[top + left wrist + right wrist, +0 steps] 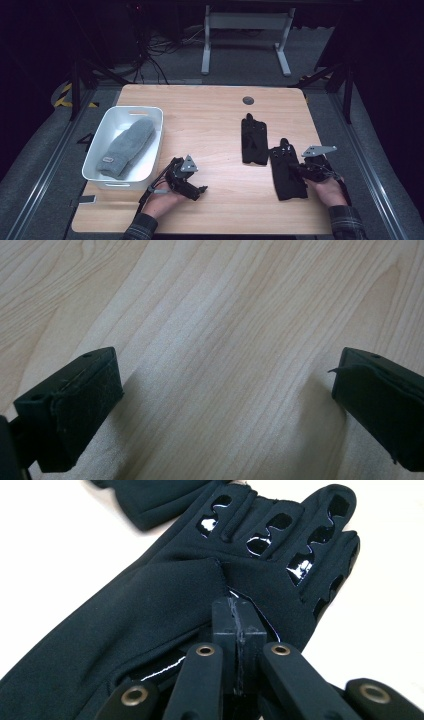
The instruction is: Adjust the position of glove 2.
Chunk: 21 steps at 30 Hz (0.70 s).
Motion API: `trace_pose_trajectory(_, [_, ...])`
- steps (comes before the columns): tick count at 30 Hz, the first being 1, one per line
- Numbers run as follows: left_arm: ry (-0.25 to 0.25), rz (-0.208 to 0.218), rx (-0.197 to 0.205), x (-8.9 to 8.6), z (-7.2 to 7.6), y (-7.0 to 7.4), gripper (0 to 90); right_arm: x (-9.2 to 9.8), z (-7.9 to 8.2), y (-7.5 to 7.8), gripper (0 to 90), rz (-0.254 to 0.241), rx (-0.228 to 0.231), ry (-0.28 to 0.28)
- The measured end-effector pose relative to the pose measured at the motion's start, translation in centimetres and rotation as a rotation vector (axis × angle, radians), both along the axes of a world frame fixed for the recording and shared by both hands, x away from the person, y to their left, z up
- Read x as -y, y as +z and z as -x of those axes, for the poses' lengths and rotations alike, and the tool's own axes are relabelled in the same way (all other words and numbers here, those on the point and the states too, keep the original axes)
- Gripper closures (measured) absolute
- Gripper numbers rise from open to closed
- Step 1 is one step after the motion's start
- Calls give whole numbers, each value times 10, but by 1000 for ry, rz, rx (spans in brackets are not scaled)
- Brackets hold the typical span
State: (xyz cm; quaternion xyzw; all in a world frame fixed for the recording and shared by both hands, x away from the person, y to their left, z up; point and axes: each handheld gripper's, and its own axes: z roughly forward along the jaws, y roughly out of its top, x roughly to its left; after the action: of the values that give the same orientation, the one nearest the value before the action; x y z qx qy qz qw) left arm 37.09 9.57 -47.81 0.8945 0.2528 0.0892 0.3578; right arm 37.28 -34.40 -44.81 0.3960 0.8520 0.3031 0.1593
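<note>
A grey mitten (pixel 126 146) already lies in the white bin (pixel 155 116) at the counter's (pixel 210 120) nine o'clock, so the sorting looks partly done. Two black gloves remain on the wood at about three o'clock: the far glove (pixel 254 140) lies untouched, and the near glove (pixel 287 172) sits just beside it toward four o'clock. The right hand-held gripper (pixel 239 622) is clenched, its jaws pressed together on the near glove's fabric, seemingly pinching a fold. The left hand-held gripper (pixel 227 405) rests released over bare wood near six o'clock. Both gloves seem left to move.
</note>
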Motion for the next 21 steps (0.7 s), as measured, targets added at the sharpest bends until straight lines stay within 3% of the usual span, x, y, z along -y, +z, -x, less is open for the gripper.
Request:
trace_pose_trajectory(8, [-1, -2, -1, 0, 0, 0, 1, -9, 31, 1, 900, 26, -4, 25])
trace_pose_trajectory(11, [-1, -1, -1, 0, 0, 0, 1, -9, 34, 1, 900, 29, -6, 26])
trace_pose_trajectory(16, [-1, -1, -1, 0, 0, 0, 1, -10, 27, 12, 900, -35, 26, 25])
trace_pose_trajectory(21, [-1, -1, -1, 0, 0, 0, 1, -26, 7, 21, 900, -79, 51, 57])
